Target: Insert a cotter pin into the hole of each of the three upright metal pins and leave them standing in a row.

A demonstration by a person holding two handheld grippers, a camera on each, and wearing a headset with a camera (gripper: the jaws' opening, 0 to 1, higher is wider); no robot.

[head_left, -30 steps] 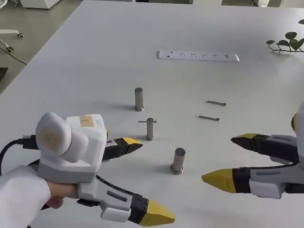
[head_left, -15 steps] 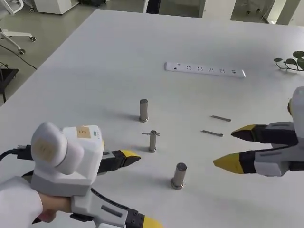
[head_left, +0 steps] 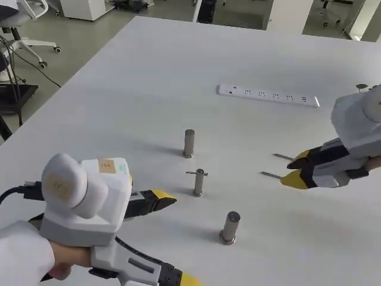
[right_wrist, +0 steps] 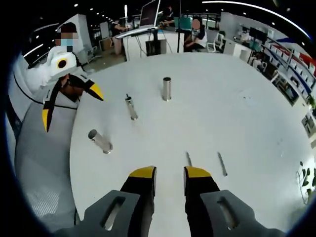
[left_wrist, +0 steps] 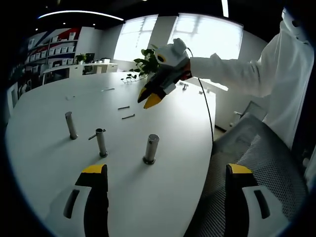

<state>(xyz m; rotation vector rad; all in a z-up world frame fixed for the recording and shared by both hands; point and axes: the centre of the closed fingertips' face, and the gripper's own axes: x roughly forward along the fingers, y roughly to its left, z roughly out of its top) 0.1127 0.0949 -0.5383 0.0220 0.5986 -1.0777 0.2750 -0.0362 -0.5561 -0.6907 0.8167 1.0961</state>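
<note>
Three metal pins stand in a row on the white table: the far pin (head_left: 189, 143), the middle pin (head_left: 199, 182) with a cotter pin through its top, and the near pin (head_left: 229, 227). Two loose cotter pins (head_left: 283, 157) (head_left: 271, 175) lie to their right. My right gripper (head_left: 294, 170) hovers just right of the nearer loose cotter pin (right_wrist: 188, 158), jaws narrowly open with nothing between them. At the lower left my left gripper (head_left: 181, 238) is wide open and holds nothing, with the near pin (left_wrist: 150, 149) ahead of it.
A white power strip (head_left: 268, 95) lies at the back of the table. A potted plant (left_wrist: 147, 58) stands at the far end. The table's left edge (head_left: 65, 89) drops to a floor with office chairs. People sit at desks beyond the table.
My right gripper has moved away from me toward the loose cotter pins and its jaws have narrowed. The left gripper has hardly moved. The head camera has shifted.
</note>
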